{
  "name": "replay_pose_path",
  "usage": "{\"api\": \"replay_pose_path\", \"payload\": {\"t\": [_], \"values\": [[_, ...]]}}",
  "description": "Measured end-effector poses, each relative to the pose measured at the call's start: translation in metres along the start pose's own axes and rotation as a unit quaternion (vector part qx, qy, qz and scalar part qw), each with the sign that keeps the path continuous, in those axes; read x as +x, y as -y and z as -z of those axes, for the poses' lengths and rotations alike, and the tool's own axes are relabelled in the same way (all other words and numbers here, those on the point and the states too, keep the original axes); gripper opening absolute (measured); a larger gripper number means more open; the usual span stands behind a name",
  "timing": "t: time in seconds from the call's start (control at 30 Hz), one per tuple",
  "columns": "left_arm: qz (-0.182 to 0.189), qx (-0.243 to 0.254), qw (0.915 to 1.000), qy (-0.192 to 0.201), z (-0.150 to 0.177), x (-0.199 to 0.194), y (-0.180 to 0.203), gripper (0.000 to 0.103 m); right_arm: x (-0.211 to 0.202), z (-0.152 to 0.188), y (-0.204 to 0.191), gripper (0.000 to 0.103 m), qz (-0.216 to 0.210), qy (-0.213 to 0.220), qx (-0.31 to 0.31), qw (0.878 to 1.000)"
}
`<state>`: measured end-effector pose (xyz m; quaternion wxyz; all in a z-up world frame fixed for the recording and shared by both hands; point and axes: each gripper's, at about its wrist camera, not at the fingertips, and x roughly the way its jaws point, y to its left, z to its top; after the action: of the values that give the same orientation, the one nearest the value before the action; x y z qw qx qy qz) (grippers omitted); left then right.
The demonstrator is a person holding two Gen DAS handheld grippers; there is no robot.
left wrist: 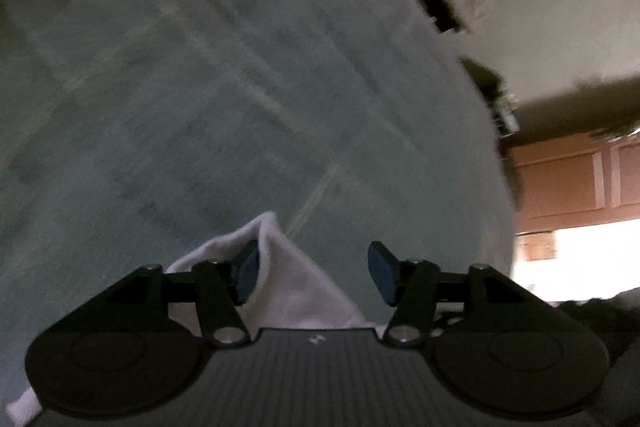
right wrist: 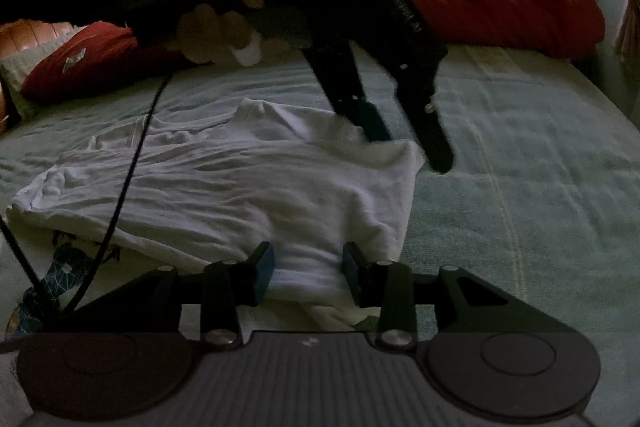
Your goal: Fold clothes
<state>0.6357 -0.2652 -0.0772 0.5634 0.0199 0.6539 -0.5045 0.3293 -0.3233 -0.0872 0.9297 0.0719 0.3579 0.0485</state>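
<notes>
On the green bed (right wrist: 520, 187), the white shirt (right wrist: 240, 179) lies between both wide claws: right gripper (right wrist: 308, 273) near, left gripper (right wrist: 404, 143) far.

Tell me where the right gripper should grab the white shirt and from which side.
Grip the near hem of the white shirt, where it bunches between the open right gripper fingers. Come from the near side, low over the bed; that edge is thick and lifted.

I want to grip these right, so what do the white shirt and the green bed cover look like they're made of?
White shirt: soft thin knit, probably cotton jersey, matte; it lies in fine wrinkles and bunches limply between the right gripper fingers. Green bed cover: thicker woven cloth, matte and slightly nubby, with pale stitched or woven lines; the exact fibre can't be told.
</notes>
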Motion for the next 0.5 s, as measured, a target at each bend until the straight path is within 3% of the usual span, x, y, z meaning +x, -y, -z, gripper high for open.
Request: {"api": "replay_pose_path", "payload": {"t": [0.3,0.5], "values": [[0.05,-0.032,0.9981,-0.017,-0.022,0.014,-0.013,0.056,-0.003,-0.004,0.003,0.045,-0.005,-0.002,0.005,1.0],[0.038,-0.052,0.9949,0.078,-0.019,-0.013,-0.009,0.058,-0.01,-0.026,0.007,0.052,0.013,0.025,0.007,1.0]]}}
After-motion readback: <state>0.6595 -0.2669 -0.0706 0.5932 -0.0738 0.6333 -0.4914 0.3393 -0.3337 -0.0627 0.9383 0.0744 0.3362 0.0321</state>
